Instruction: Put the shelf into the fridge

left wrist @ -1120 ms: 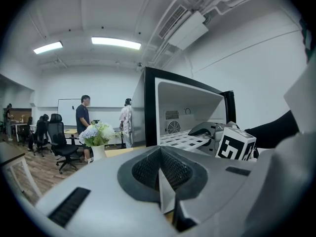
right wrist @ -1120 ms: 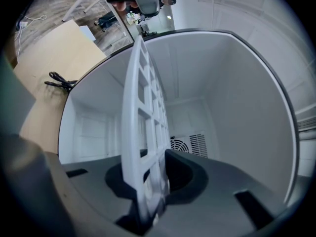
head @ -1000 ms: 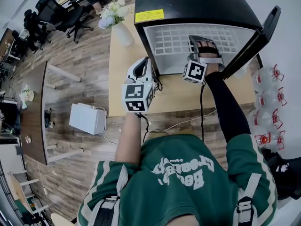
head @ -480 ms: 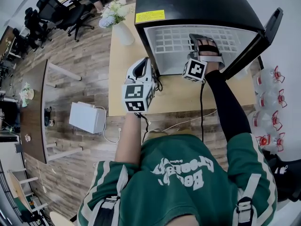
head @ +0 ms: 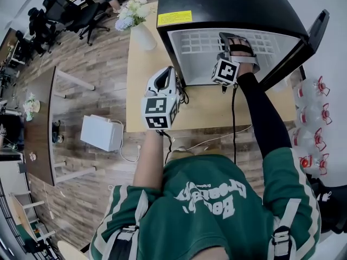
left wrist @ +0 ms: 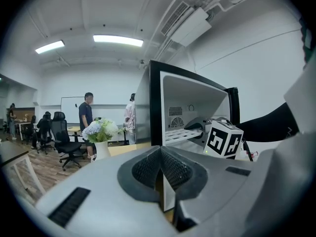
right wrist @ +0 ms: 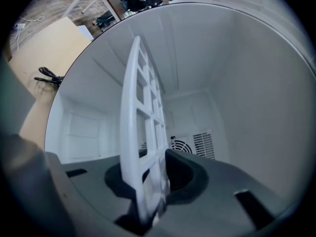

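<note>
Nearest the person, the left claw (head: 164,73) hangs over the front of the tabletop (head: 140,93), short of the fridge (head: 217,4). Its own view shows the left claw (left wrist: 160,153) with both pads pressed together and nothing between them.

Further in, the right claw (head: 234,38) reaches through the open front of the fridge, with the black door (head: 306,39) swung out to the right. In its own view the right claw (right wrist: 154,184) has the near edge of the shelf (right wrist: 140,107) between its pads. The jaws have just been opening a little, yet both pads appear to bear on the white grid.

Contents of the fridge: the shelf (head: 198,46) and the right claw, with no other item visible. Seen from the left gripper view, the shelf (left wrist: 178,134) lies level partway up the white cavity of the fridge (left wrist: 155,102) and runs toward the rear wall. A round fan grille (right wrist: 178,144) and a slotted vent (right wrist: 203,143) are set in that wall, beyond the far edge of the shelf.

Beside the fridge, at the far left corner of the tabletop, a white vase (head: 143,38) stands upright and holds a bunch of pale flowers (head: 132,11). Office chairs (head: 70,15) stand beyond on the wood floor.
</note>
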Demonstrator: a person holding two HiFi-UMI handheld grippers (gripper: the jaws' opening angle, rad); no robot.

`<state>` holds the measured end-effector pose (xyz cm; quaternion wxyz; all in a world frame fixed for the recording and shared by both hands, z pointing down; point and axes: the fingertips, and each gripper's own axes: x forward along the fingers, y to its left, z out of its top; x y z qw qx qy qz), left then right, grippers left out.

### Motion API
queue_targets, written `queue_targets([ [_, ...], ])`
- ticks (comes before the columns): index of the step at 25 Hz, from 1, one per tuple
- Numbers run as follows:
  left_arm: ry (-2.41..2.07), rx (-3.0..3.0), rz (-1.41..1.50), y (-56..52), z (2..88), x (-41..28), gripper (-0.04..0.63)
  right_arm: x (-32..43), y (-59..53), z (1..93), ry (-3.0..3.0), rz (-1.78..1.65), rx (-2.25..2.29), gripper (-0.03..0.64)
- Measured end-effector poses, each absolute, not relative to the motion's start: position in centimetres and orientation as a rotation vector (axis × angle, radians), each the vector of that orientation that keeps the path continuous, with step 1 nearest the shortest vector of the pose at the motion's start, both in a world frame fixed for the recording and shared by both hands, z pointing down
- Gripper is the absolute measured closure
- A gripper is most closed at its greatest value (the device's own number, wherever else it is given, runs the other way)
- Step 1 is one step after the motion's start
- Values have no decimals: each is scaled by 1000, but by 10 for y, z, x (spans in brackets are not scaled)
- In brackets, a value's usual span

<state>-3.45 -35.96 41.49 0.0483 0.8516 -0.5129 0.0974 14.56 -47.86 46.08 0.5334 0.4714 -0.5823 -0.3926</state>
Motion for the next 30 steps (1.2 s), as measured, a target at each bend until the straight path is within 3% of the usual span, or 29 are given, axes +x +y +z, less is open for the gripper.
queue_targets([
  [30,-1590,2587,307,-354,414,-33,595,146,-484,464,-1375,-939,1109,491],
])
